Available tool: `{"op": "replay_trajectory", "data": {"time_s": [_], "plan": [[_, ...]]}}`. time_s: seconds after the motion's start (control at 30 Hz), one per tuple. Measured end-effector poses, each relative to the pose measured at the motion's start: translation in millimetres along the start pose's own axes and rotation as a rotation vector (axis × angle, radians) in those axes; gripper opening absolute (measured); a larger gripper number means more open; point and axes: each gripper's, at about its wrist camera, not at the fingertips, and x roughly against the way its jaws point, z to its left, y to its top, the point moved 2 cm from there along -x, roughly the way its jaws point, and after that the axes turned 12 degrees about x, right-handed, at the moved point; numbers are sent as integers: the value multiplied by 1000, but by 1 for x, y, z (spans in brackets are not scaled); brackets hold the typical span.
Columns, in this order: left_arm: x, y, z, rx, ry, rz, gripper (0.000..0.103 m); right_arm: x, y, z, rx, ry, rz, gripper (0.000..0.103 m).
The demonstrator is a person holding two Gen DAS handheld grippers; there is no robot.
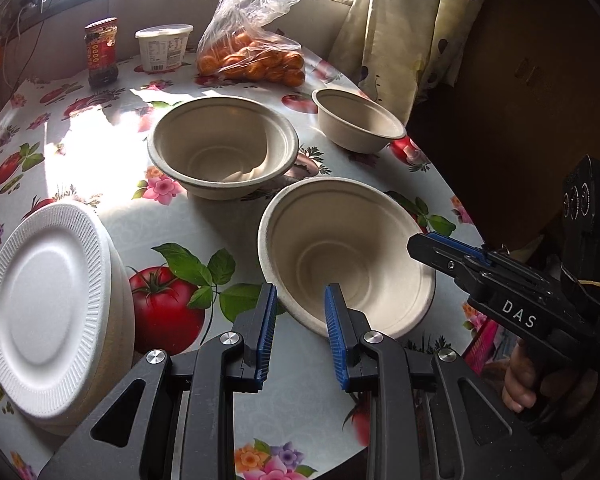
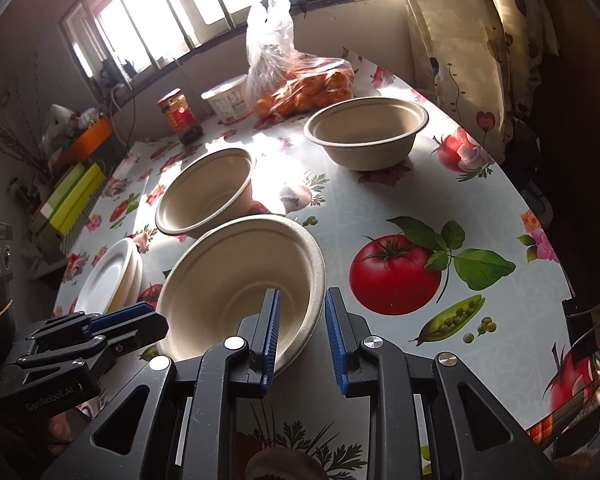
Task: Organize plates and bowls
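From the left wrist view, the left hand-held gripper [image 1: 300, 304] straddles the near rim of the nearest bowl [image 1: 346, 256], one blue pad outside the wall and one inside, with a narrow gap and daylight still showing beside the wall, so I judge it is placed for a pinch rather than gripping yet. The right hand-held gripper [image 1: 424, 246] comes in from the right over the same bowl's far-side rim; whether its pads press there I cannot tell from this angle. Two more bowls sit behind: the middle bowl [image 1: 222, 148] close by, and the far bowl [image 1: 358, 120] well apart near the surface edge. A stack of foam plates [image 1: 48, 304] rests at the left, already gathered, which suggests the bowls are the remaining job. A sauce jar [image 1: 101, 52], a white tub [image 1: 164, 46] and a bag of oranges [image 1: 252, 56] stand at the back, clear of the work. From the right wrist view, the right hand-held gripper [image 2: 300, 312] has its left pad inside the nearest bowl [image 2: 240, 280] and its right pad outside the rim; the jaws are narrow, and the wall seems to sit against the inner pad only. The left hand-held gripper [image 2: 140, 320] meets the bowl's opposite rim. The middle bowl [image 2: 208, 192] nearly touches the near one, so lifting needs care; the floral surface [image 2: 380, 208] to the right lies free.
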Motion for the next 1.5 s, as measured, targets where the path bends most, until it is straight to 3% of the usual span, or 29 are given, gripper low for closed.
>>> {"op": "replay_trajectory", "data": {"time_s": [0.47,0.93,1.23,1.5], "plan": [[-15,-2,-38,-61,-17,22,26,17,-11,-35,-49,-47,-9,23],[-17,1,-48,-84,9,0,26,27,-7,-47,-44,-76,-20,24],[-1,20,-40,-82,17,-49,26,33,23,-44,-17,-71,-58,36],[11,64,1,20,87,-113,26,20,65,-27,40,-60,-78,36]]}}
